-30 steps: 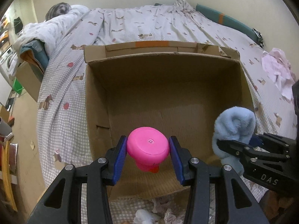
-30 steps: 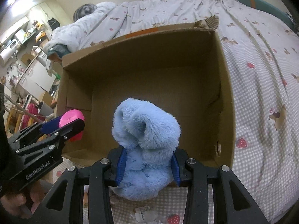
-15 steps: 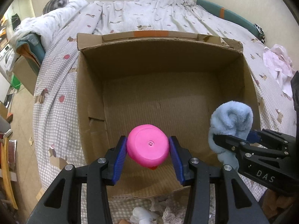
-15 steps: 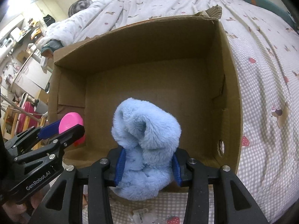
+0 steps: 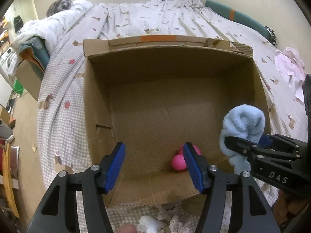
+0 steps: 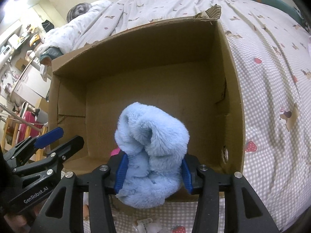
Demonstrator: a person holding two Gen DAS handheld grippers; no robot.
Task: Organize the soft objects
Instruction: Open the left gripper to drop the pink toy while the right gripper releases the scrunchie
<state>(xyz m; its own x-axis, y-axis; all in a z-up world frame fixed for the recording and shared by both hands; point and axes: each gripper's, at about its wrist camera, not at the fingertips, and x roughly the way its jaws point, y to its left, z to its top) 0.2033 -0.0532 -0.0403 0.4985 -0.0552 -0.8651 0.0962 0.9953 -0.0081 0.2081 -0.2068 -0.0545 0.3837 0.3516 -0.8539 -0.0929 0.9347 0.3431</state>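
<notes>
A large open cardboard box (image 5: 97,101) stands on the bed, also seen in the right wrist view (image 6: 235,97). My left gripper (image 5: 153,164) is open and empty above the box's near edge. A pink toy (image 5: 179,160) lies on the box floor just beyond it, partly hidden by the right finger; a sliver of it shows in the right wrist view (image 6: 115,151). My right gripper (image 6: 153,171) is shut on a fluffy light-blue soft item (image 6: 151,151), held over the box's near right side, also visible in the left wrist view (image 5: 243,124).
The bed has a checked patterned sheet (image 5: 155,19). Pink-white clothing (image 5: 291,68) lies at the right. White soft items (image 5: 149,224) lie on the bed in front of the box. Furniture and clutter stand beyond the bed's left edge (image 6: 19,58).
My left gripper has opened and let go of the pink toy, which dropped onto the box floor. Both grippers moved closer over the box. The right still holds the blue item.
</notes>
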